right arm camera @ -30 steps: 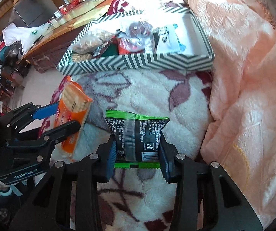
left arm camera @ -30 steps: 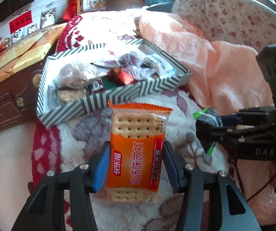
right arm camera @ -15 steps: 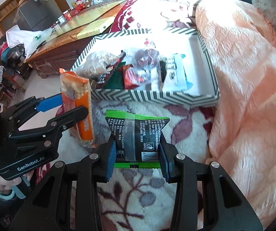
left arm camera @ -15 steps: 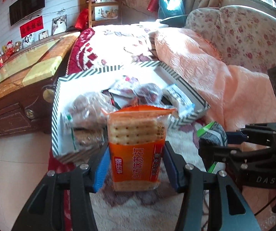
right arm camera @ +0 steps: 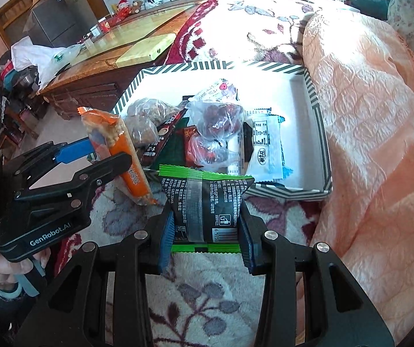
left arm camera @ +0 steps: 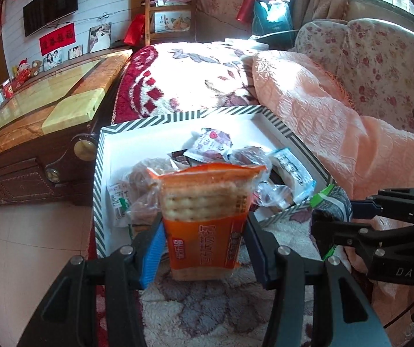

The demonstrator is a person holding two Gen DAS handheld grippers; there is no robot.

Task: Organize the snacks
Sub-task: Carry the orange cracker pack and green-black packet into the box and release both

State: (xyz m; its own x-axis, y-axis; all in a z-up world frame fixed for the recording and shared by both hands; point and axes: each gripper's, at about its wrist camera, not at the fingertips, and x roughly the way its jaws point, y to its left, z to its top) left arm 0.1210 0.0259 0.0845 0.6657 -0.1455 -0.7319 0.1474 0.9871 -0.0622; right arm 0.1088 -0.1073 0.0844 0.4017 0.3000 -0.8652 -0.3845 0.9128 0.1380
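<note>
My left gripper (left arm camera: 204, 245) is shut on an orange cracker pack (left arm camera: 205, 219), held upright over the near left edge of the striped snack box (left arm camera: 178, 117). My right gripper (right arm camera: 205, 230) is shut on a black snack packet with green ends (right arm camera: 207, 202), raised just short of the box's near wall (right arm camera: 287, 192). Each gripper shows in the other's view: the left gripper (right arm camera: 107, 160) with the cracker pack (right arm camera: 126, 156), the right gripper (left arm camera: 331, 215) with the black packet (left arm camera: 332, 199). Several wrapped snacks fill the box, among them a white packet (right arm camera: 264, 147) and a clear bag of red fruit (right arm camera: 215, 115).
The box sits on a fluffy floral blanket (right arm camera: 207, 297). A peach quilt (right arm camera: 380, 115) lies bunched along the right. A wooden cabinet (left arm camera: 33, 110) stands to the left, with tiled floor (left arm camera: 19, 245) beside it. A hand (right arm camera: 10, 269) holds the left gripper's handle.
Both grippers have risen and moved forward toward the striped box with their packets. The cracker pack now overlaps the box's near edge, and the box looks closer and lower in both views.
</note>
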